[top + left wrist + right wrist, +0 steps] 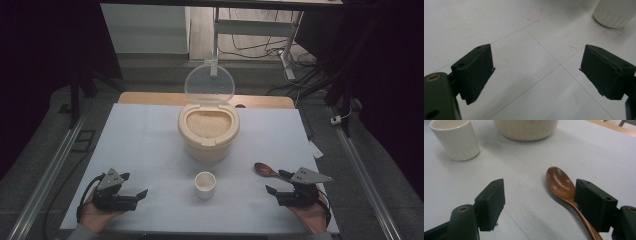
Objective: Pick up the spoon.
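Observation:
A cream rice container point(208, 129) full of rice stands mid-table, its clear lid point(209, 84) tipped up behind it. In front of it sits a small white cup point(205, 184) point(456, 140). A brown wooden spoon point(266, 170) point(561, 185) lies right of the cup, bowl up. My right gripper point(276, 183) point(540, 202) rests open at the front right, its right jaw over the spoon's handle, nothing pressed between the jaws. My left gripper point(134, 185) point(536, 72) rests open at the front left over bare table, with the cup's base point(615, 12) farther off.
The white table top point(150, 140) has thin grid lines and small red marks point(534, 13). A wooden strip point(150, 98) runs along its far edge. Beyond stand a desk frame and cables point(270, 45) on the floor. Metal rails point(50, 170) flank the table.

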A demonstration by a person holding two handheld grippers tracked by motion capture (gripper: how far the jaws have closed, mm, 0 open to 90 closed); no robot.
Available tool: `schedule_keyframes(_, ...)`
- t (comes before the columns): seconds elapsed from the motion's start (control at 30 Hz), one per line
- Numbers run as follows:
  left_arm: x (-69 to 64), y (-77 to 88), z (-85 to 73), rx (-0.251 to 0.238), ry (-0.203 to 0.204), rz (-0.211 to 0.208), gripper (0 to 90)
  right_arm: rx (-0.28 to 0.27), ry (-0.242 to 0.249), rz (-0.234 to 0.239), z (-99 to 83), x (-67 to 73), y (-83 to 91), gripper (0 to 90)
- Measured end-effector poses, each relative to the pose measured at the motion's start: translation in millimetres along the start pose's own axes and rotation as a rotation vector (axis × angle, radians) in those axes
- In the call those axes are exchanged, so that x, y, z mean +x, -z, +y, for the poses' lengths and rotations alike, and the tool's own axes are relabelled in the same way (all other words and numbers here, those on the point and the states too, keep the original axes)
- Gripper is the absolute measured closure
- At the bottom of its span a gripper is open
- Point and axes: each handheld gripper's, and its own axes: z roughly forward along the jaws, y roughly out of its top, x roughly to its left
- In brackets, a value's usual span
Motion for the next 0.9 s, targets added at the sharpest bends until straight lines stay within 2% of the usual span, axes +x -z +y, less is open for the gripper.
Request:
schedule_keyframes(0.37, 1.2, -0.9, 0.3, -0.002, -0.005, 0.009, 11.5, 0.025, -0.002, 0.002, 1.8, -1.2, 1.4, 27.6)
schedule_keyframes(0.57, 2.9, -0.7, 0.5, -0.005, 0.002, 0.014, 11.5, 0.039, -0.007, 0.007, 15.0, -4.6, 7.6, 28.6)
schedule_keyframes(0.6, 3.4, -0.9, 0.5, -0.004, 0.005, 0.014, 11.5, 0.061, -0.007, 0.018, 21.3, -6.2, 8.9, 29.3)
schedule_keyframes(0.63, 3.7, -1.2, 0.4, -0.003, 0.006, 0.014, 11.5, 0.061, -0.007, 0.018, 21.3, -6.2, 8.9, 29.3)
schedule_keyframes(0.67, 3.9, -1.4, 0.4, -0.002, 0.007, 0.014, 11.5, 0.090, 0.006, 0.013, 28.2, -7.3, 9.6, 29.5)
schedule_keyframes(0.7, 4.1, -1.5, 0.3, 0.000, 0.007, 0.013, 11.5, 0.090, 0.006, 0.013, 28.2, -7.3, 9.6, 29.5)
schedule_keyframes(0.73, 4.3, -1.7, 0.2, 0.001, 0.006, 0.012, 11.5, 0.124, 0.014, 0.007, 36.2, -9.0, 10.0, 29.9)
schedule_keyframes(0.8, 4.2, -1.9, 0.3, 0.004, 0.003, 0.011, 11.5, 0.134, 0.015, 0.008, 40.1, -10.4, 10.2, 30.1)
schedule_keyframes(0.83, 4.1, -1.9, 0.3, 0.004, 0.001, 0.010, 11.5, 0.148, 0.014, 0.004, 44.0, -11.9, 10.6, 30.1)
schedule_keyframes(0.87, 4.1, -1.9, 0.3, 0.005, -0.001, 0.009, 11.5, 0.185, 0.020, -0.001, 51.4, -15.7, 11.6, 30.3)
schedule_keyframes(0.9, 4.1, -2.0, 0.2, 0.006, -0.003, 0.008, 11.5, 0.185, 0.020, -0.001, 51.4, -15.7, 11.6, 30.3)
